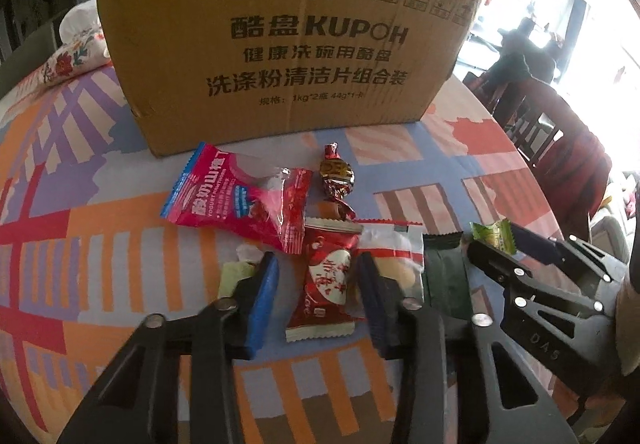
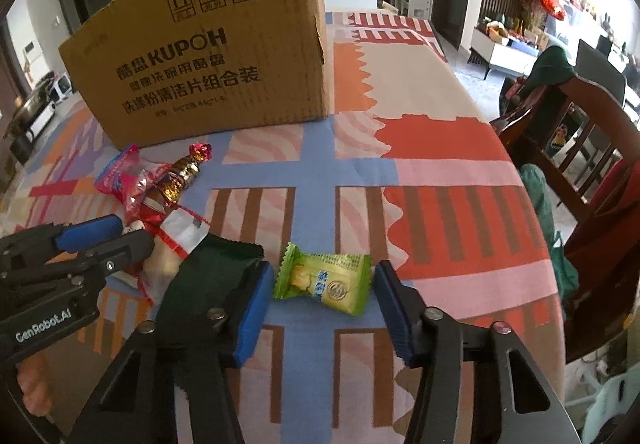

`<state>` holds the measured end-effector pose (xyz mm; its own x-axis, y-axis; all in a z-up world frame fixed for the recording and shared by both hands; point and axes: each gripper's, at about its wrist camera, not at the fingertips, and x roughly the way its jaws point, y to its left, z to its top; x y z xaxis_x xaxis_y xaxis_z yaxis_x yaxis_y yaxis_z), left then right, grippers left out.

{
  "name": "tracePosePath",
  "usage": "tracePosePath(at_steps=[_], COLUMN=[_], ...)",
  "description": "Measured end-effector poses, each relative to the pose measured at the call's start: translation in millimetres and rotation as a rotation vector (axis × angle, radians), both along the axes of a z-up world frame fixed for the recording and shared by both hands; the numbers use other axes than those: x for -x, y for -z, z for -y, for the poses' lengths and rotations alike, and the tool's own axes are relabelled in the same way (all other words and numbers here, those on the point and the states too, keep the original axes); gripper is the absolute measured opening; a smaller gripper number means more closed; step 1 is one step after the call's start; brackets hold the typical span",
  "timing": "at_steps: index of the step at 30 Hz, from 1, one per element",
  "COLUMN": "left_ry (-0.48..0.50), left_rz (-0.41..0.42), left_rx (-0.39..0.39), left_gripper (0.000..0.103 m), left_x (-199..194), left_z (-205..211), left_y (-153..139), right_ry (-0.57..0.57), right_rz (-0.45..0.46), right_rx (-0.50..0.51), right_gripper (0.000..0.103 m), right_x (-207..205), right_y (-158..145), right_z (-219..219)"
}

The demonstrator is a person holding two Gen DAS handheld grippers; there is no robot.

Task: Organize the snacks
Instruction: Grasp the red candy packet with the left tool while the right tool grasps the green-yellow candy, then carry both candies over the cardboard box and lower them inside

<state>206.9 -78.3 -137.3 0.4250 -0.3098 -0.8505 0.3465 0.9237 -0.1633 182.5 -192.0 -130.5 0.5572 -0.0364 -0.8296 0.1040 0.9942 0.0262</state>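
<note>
My left gripper [image 1: 318, 264] points down at a red heart-print snack packet [image 1: 326, 280], which lies flat on the table between its blue pads. A gap shows at the left pad, so the gripper is open. The right gripper [image 2: 325, 272] straddles a light green candy packet [image 2: 324, 282]; its pads stand at the packet's two ends without squeezing it. Seen from the left wrist view, the right gripper [image 1: 498, 242] is at the right. Behind lie a pink packet [image 1: 236, 196], a gold twist-wrapped candy [image 1: 336, 176], a clear white packet [image 1: 396, 256] and a dark green packet [image 1: 444, 276].
A large brown cardboard box [image 1: 280, 36] stands upright just behind the snacks. The round table has a patterned cloth [image 2: 440, 164] in many colours. A wooden chair [image 2: 580, 132] stands off the right edge, and a floral cushion [image 1: 76, 52] lies at the back left.
</note>
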Motion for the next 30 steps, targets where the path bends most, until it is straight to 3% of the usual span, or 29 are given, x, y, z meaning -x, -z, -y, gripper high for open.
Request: tracePosePath(at_steps=[3,6,11,30], left_ry=[0.009,0.01,0.014,0.026], left_rz=[-0.008,0.006,0.039,0.181], left_rx=[0.005,-0.002,-0.002,0.066], left_gripper=[0.022,0.022,0.021,0.021], left_x=[1,5,14,42], left_z=[0,1,2,-9], left_y=[0,-1,-12,-76], right_ry=[-0.007,-0.016,-0.03,-0.103], right_rz=[0.007,0.02,0.029,0.189], right_rx=[0.012,0.003,-0.019,-0.084], right_gripper=[0.038,0.031,0.028,0.028], right_x=[2,4,7,26], right_y=[0,-1,-2,-67], right_z=[-1,-1,-1,-14])
